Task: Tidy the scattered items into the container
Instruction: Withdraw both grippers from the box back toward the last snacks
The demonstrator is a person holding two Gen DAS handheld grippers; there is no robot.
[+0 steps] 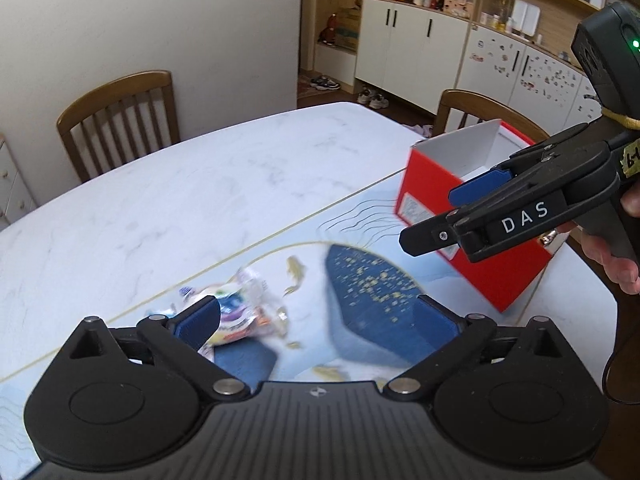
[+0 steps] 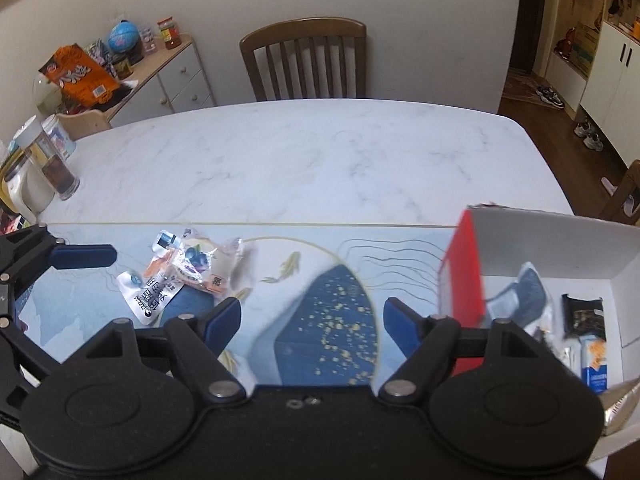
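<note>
A small heap of snack packets (image 2: 188,272) lies on the blue patterned mat (image 2: 280,264); it also shows in the left wrist view (image 1: 240,312). The red box with a white inside (image 2: 460,276) stands at the right and holds several packets (image 2: 584,316); it shows in the left wrist view too (image 1: 432,184). My left gripper (image 1: 316,320) is open and empty, its left fingertip just over the heap. My right gripper (image 2: 312,316) is open and empty above the mat, between the heap and the box. It also appears in the left wrist view (image 1: 440,216), in front of the box.
A marble table (image 2: 320,160) carries the mat. Wooden chairs stand at the far side (image 2: 304,64) and beside the box (image 1: 480,108). Jars and a kettle (image 2: 36,172) stand at the table's left edge. My left gripper's finger (image 2: 80,256) shows at the left.
</note>
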